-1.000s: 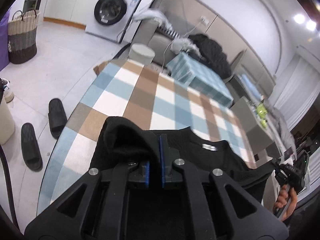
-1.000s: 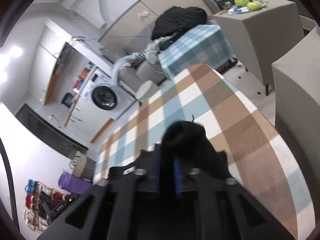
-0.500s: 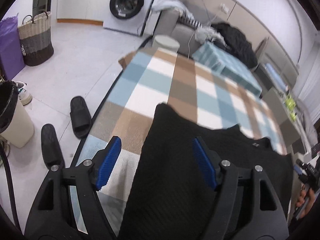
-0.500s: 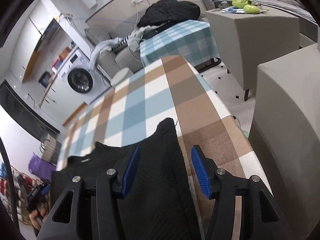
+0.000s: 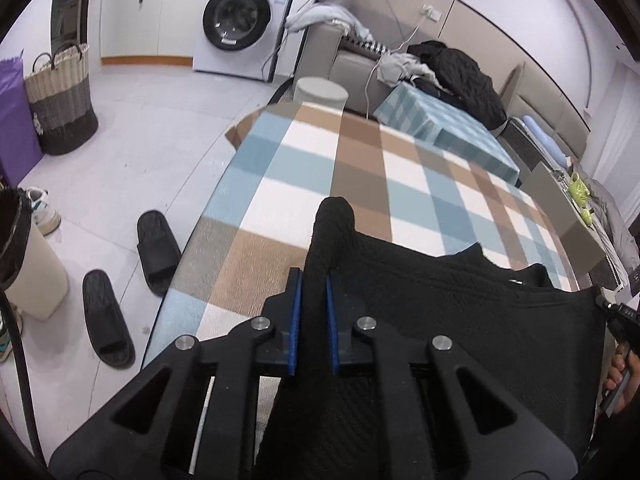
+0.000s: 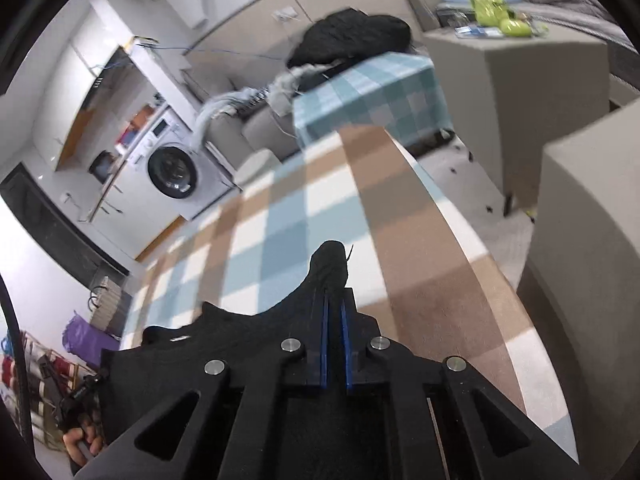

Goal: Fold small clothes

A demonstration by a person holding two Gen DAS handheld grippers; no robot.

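We hold a black knit top (image 5: 460,312) by both of its outer corners over a table covered in a brown, blue and white checked cloth (image 5: 320,168), the garment spread flat between our two hands. The left gripper (image 5: 313,304) has just been closing and now pinches a bunched corner of the fabric between its blue pads (image 5: 295,320); a nub of cloth pokes out past the fingertips. The right gripper (image 6: 335,320) has likewise just been closing, and it clamps the opposite corner, with a rounded tuft and a loose thread standing up beyond its jaws. Each view catches the other hand at the far edge of the garment, which tells us the top runs straight across the near side of the table from one grip to the other. The neckline, with its small white label (image 6: 179,337), faces away from us toward the middle of the table.

Gripping the two corners keeps the edge taut and level, so the cloth can be carried as one straight line; we judge this to be the set-up for a fold rather than the fold itself. Behind the table stand a white washing machine (image 5: 240,16) and a woven laundry basket (image 5: 60,100), and a pair of black slippers (image 5: 132,280) lies on the floor.
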